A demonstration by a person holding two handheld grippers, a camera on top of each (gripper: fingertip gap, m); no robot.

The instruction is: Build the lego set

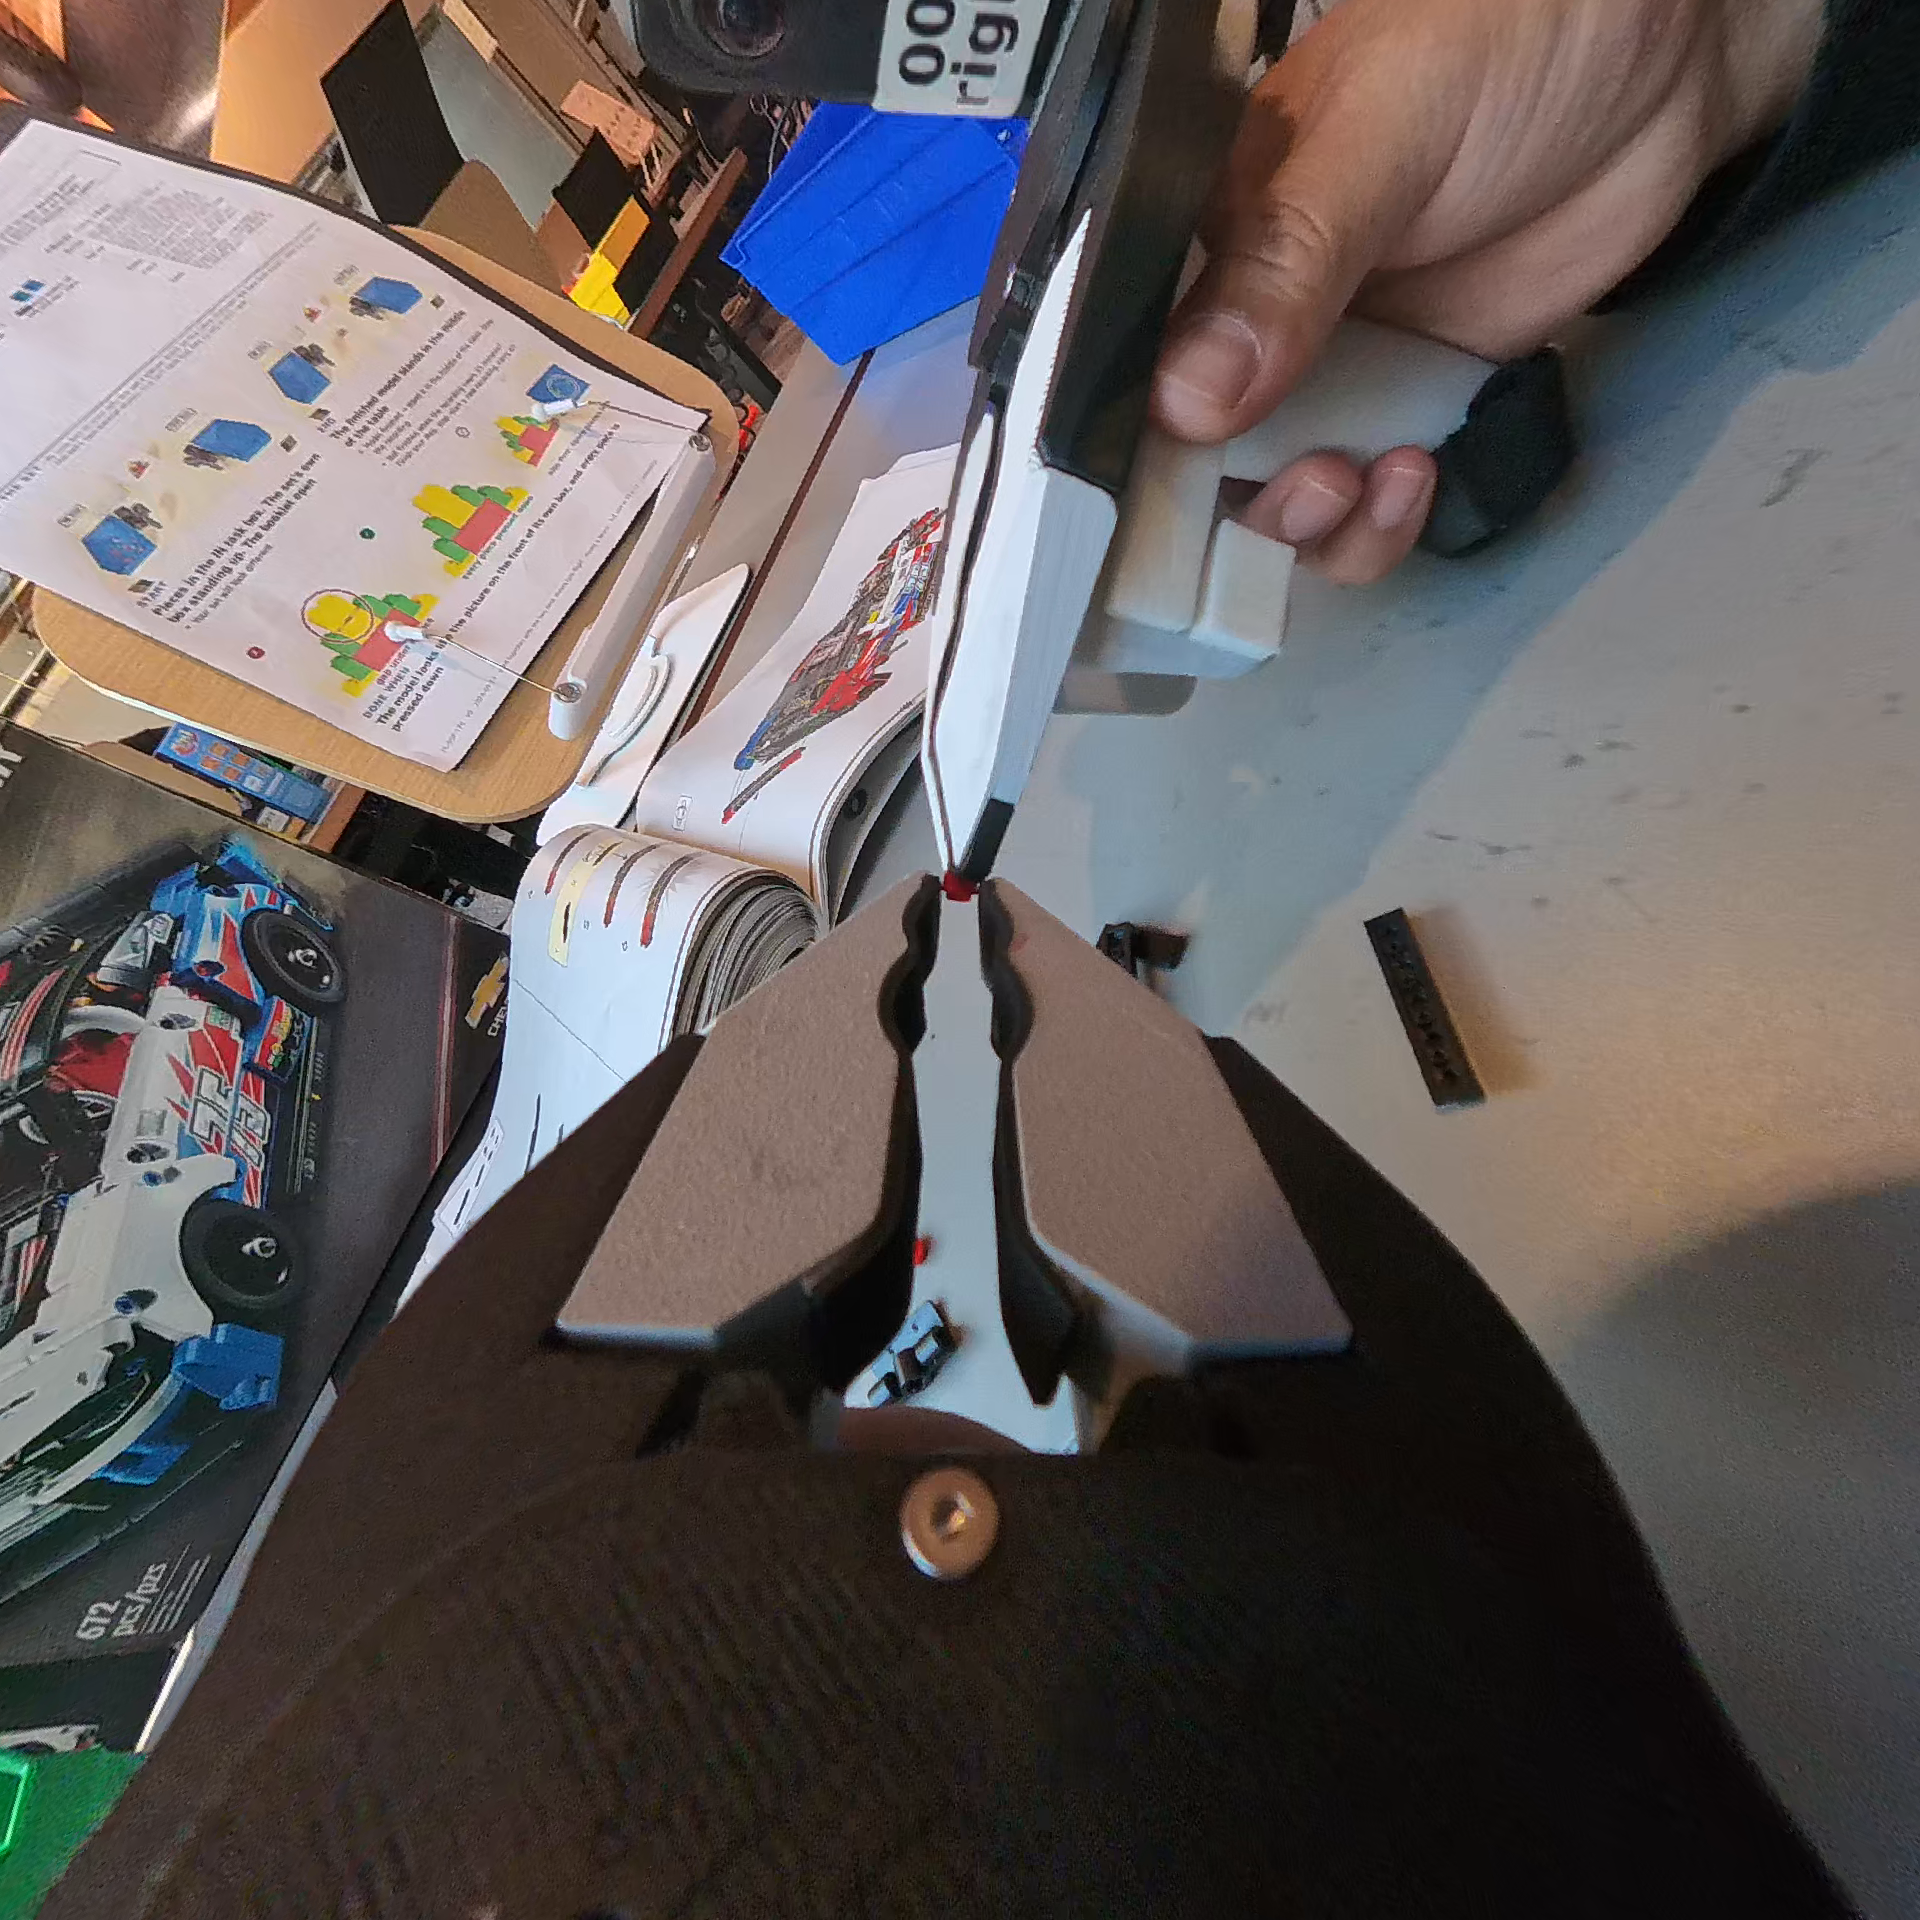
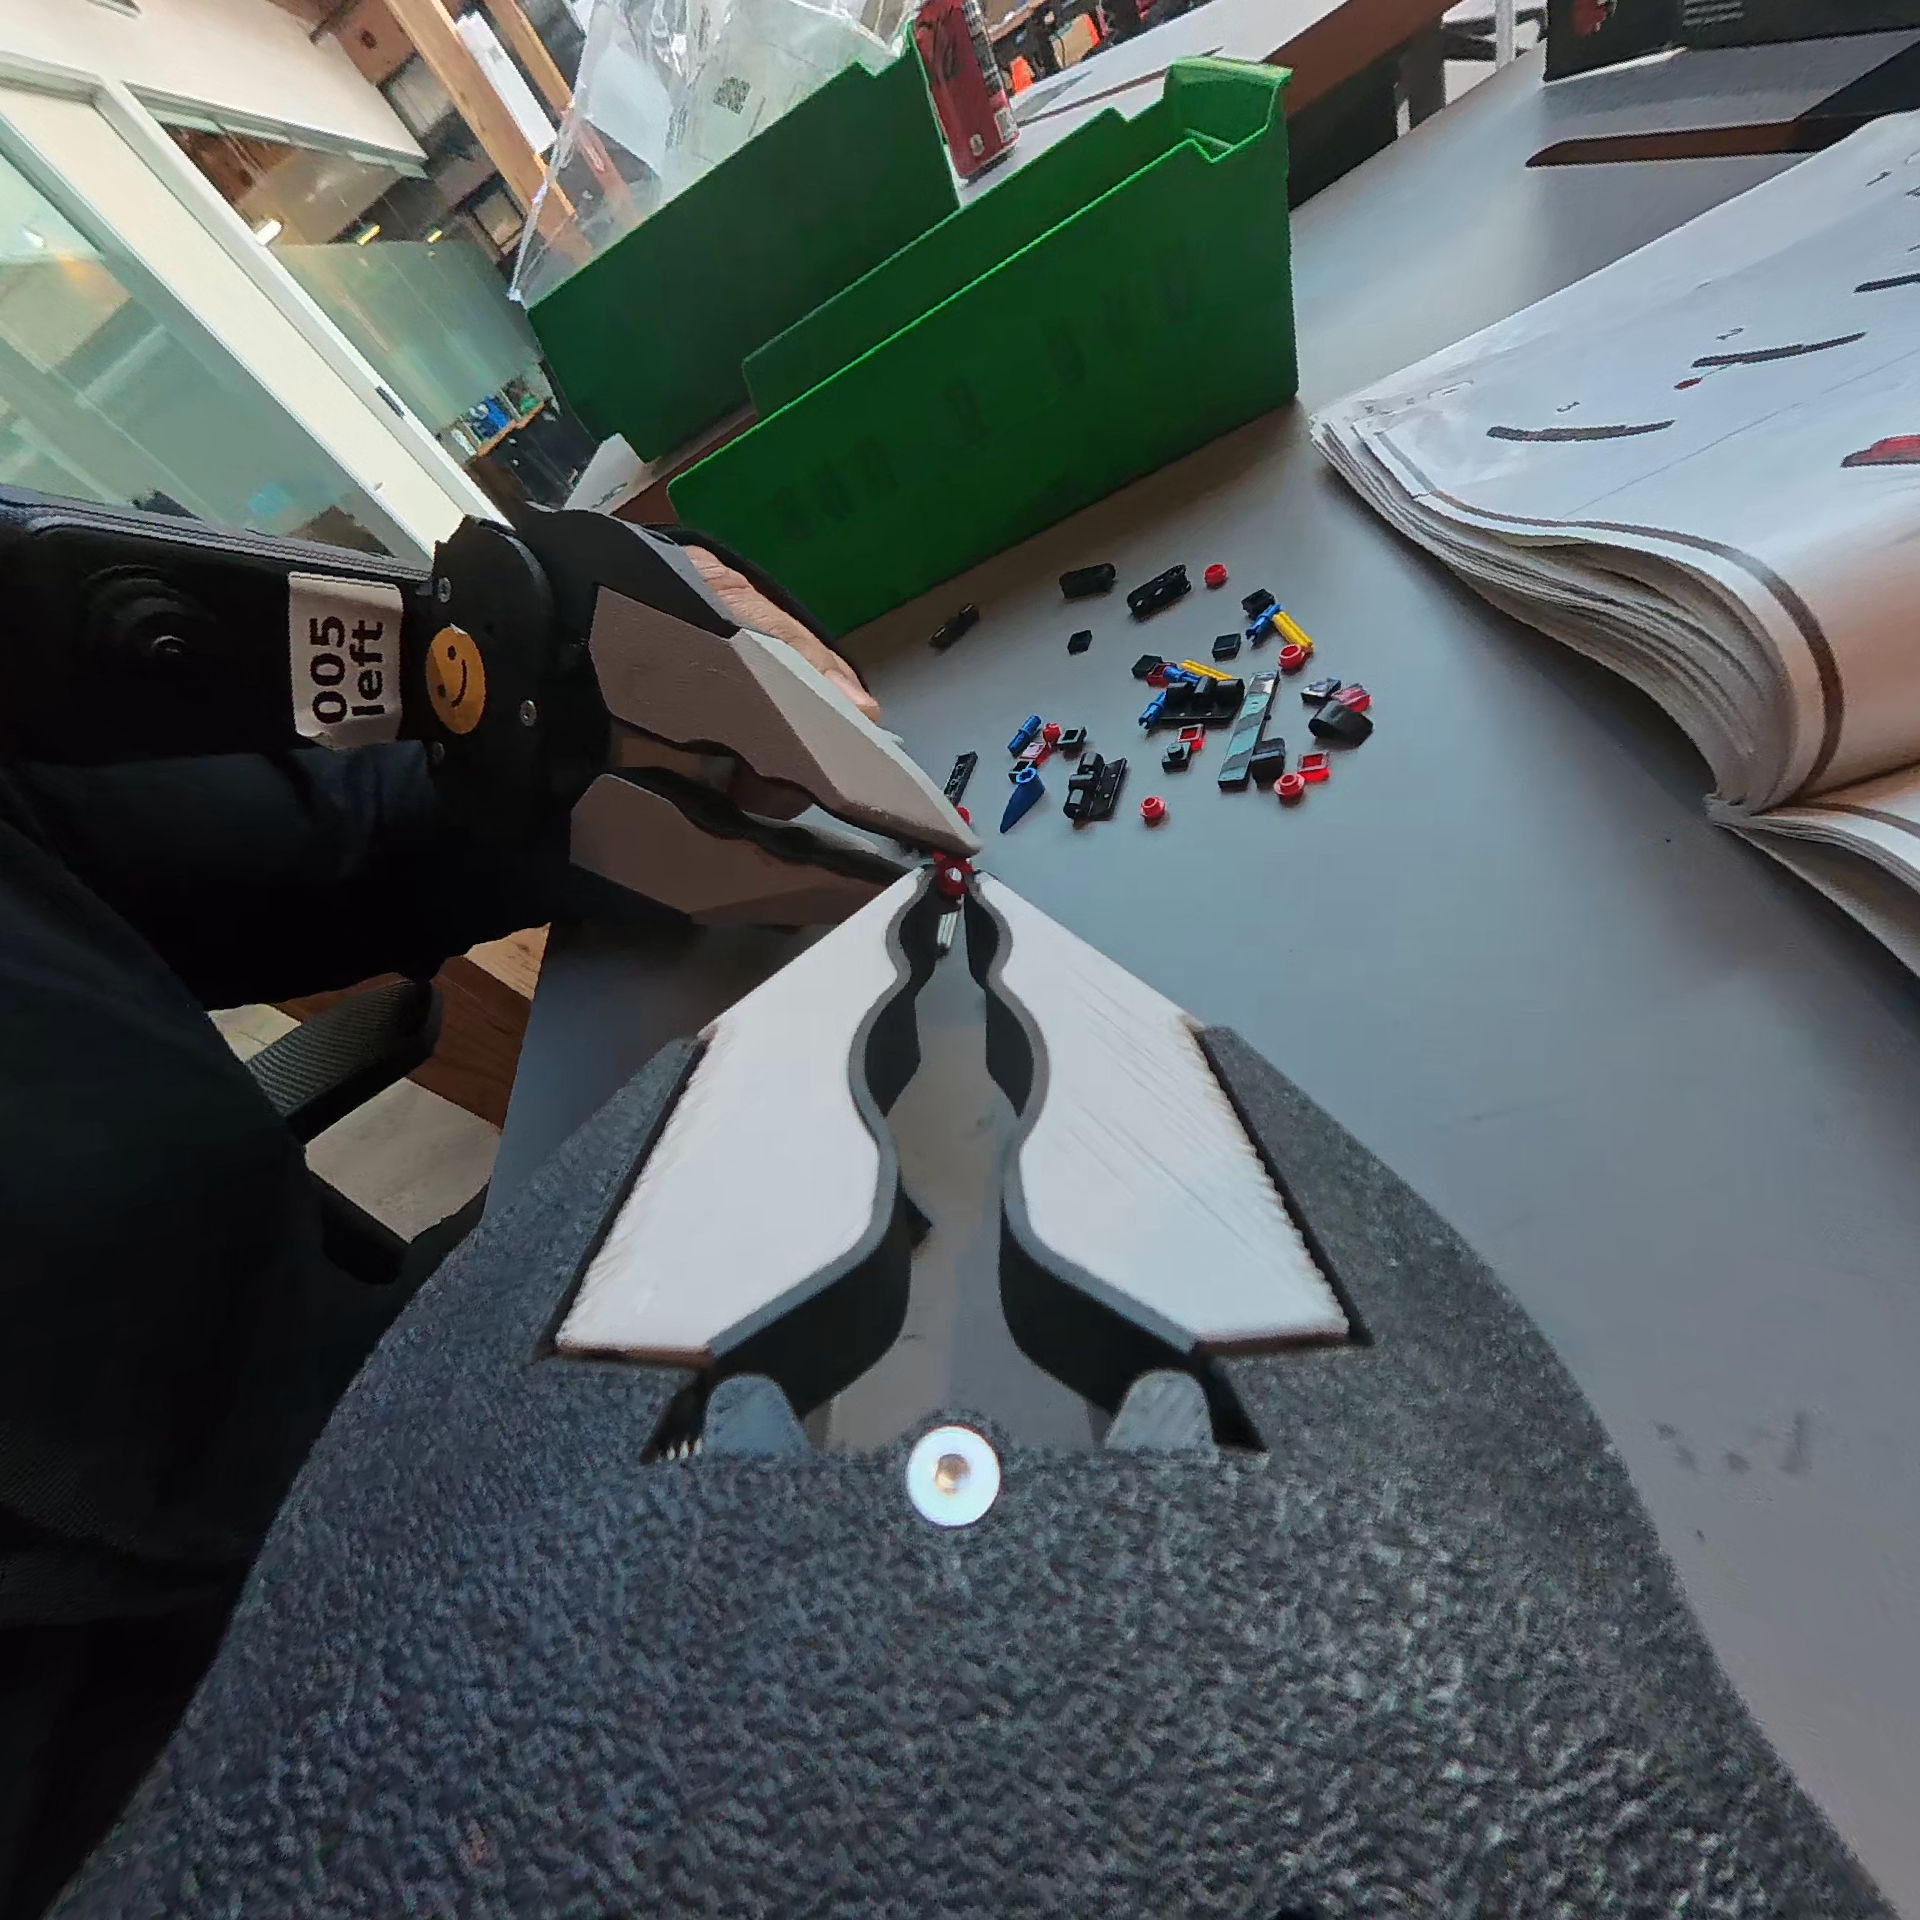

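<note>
Meeting tip-to-tip, both grippers pinch red piece, axis unclear.

A grey table fills the foreground. Beyond its far-left edge stand frosted glass partitions and a wooden post, daylit; left of the table, pale floor.

My hand-held gripper tips mostly hide the small red piece (its shape unclear); the set's box runs off the frame's left edge.
</note>
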